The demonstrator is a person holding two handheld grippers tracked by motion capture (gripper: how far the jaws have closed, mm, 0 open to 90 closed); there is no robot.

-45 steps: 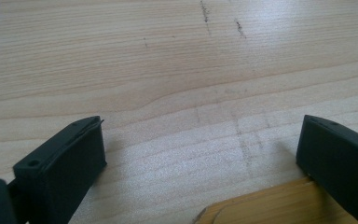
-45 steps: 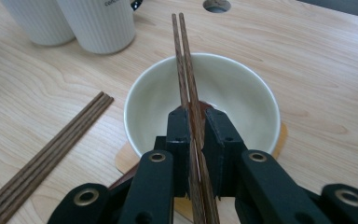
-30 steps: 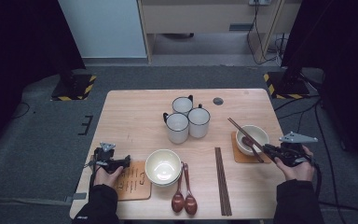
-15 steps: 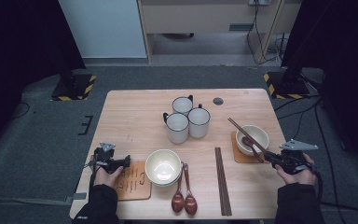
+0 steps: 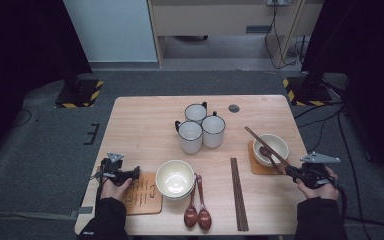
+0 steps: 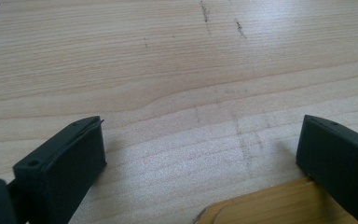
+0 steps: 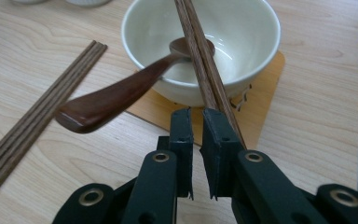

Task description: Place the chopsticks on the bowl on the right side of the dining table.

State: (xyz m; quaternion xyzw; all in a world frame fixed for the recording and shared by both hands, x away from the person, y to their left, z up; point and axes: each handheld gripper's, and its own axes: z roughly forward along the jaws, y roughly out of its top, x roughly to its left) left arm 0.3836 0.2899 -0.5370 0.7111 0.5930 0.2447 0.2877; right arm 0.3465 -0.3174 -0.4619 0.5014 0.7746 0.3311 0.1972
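Right hand-held gripper (image 7: pixel 196 116), jaws nearly shut on the near ends of a pair of chopsticks (image 7: pixel 200 51). The sticks run straight ahead of the jaws and slope up across a white bowl (image 7: pixel 256 56), resting on its near rim, their far ends beyond its far side. The bowl stands on a wooden coaster (image 7: pixel 261 107) just ahead of the jaws. A brown spoon (image 7: pixel 107 100) leans in the same bowl, its handle jutting out to the left of the jaws, close to the chopsticks where they cross the rim.

In the high view the right hand-held gripper (image 5: pixel 300 172) sits at the near right of the table (image 5: pixel 145 125). The left hand-held gripper (image 5: pixel 130 174) hovers at the near left; its jaws stand wide apart and hold nothing, with bare wood between them and the corner of a second coaster (image 6: pixel 261 210) just below.

Risks, as judged from this position:
- The grip is at the very ends of two loose sticks. A small twist of the wrist could let them scissor apart, or let one slide out of the jaws.
- If the sticks are let go too early, the long overhang past the bowl may tip them off the rim onto the table.
- A sideways sweep to the left would strike the spoon and lever it out of the bowl.
- Downward pressure on the near rim could rock the bowl or push it along its coaster.
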